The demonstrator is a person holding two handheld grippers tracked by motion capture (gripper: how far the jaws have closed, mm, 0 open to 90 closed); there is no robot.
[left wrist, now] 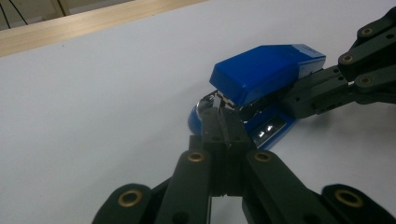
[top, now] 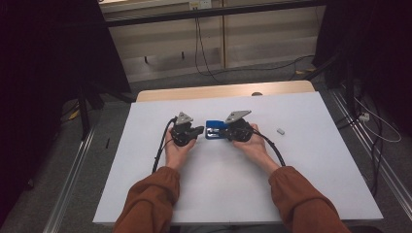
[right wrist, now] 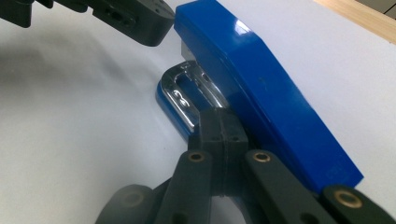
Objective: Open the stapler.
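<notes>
- The blue stapler lies on the white table, directly between the two tongs, its top cover raised off the base.
- Left tongs: jaws pressed flat together with nothing between them. Their tips sit at the stapler's open front end, at the shiny metal under the lifted cover; whether they actually touch it I cannot tell.
- Right tongs: jaws likewise closed flush on each other, gripping nothing. Their tips are pushed in between the stapler's blue cover and its chrome plate, coming from the rear end.
- In the high view, the left tongs and right tongs face each other, one at each end of the stapler.
- A small grey block lies on the table beyond the right tongs, well apart from the stapler.
</notes>
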